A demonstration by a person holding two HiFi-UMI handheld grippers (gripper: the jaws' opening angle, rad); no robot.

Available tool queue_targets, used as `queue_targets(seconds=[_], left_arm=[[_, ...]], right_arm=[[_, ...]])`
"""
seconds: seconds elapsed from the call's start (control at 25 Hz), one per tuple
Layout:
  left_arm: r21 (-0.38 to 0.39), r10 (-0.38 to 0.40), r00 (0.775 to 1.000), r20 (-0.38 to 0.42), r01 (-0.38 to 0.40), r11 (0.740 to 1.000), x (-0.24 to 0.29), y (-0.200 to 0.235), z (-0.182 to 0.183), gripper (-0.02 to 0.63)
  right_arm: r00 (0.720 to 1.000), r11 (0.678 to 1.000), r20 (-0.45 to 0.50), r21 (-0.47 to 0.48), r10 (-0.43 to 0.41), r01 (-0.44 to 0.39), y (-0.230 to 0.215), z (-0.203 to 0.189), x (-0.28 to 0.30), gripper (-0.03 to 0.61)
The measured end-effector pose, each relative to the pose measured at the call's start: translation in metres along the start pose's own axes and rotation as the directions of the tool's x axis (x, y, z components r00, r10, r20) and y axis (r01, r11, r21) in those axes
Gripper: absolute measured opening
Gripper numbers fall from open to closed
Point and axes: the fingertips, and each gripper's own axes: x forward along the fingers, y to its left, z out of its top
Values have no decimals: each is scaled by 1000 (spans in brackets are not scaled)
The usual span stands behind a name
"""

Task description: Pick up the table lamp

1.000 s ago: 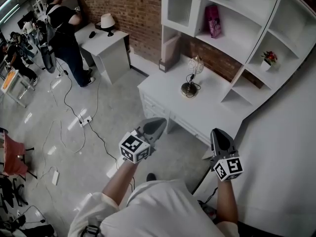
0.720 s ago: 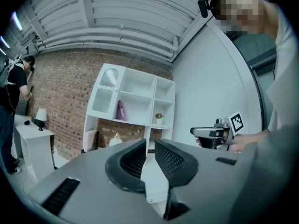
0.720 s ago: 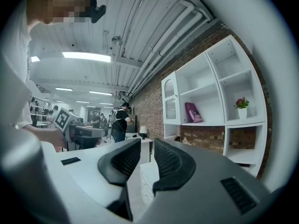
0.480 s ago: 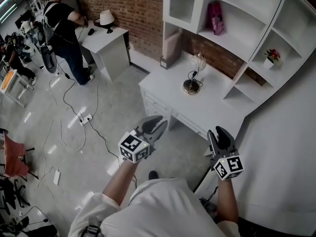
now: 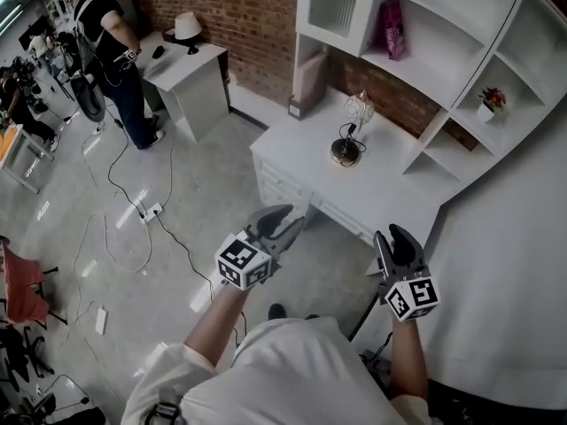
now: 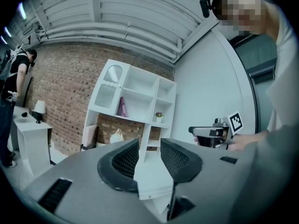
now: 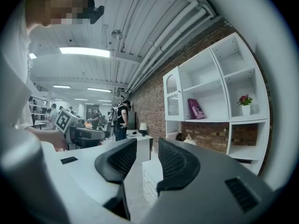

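The table lamp, with a clear glass shade on a round brass base, stands on the white desk against the brick wall. It is small and far off in the left gripper view and in the right gripper view. My left gripper hangs over the floor in front of the desk's drawers; its jaws are opening with nothing between them. My right gripper is near the desk's front right corner, its jaws also opening and empty. Both point level toward the desk, well short of the lamp.
A white shelf unit rises behind the desk, holding a pink bag and a small potted flower. A second white desk at the back left carries another lamp; a person stands beside it. Cables and a power strip lie on the floor.
Both grippers went from shut to open. Both hands have moved a little forward toward the desk, and the desk sits slightly nearer in the head view.
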Motion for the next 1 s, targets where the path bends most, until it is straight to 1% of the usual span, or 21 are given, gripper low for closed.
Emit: queue_targets(seconds=[0.2,0.52,0.8,1.0], left_arm=[[5,-17,1000,-19,17,1000,-11,10,-5,153],[-2,-28,999,-33,28,1000,-20,23,-16,153],[-17,-18,999,-48,17,1000,-1,36,-23,153],[-27,-5,998,-58,3,1000,31,45,-25,153]], right_arm=[[1000,1000,-8,4,-25,25,13,-4,6,160],[999,999,-12,15,-37,37,25,-11,17,158],[999,999,-25,39,-32,33,6,-24,33,159],[999,997,-31,69,-13,16,-29,-37,54,158]])
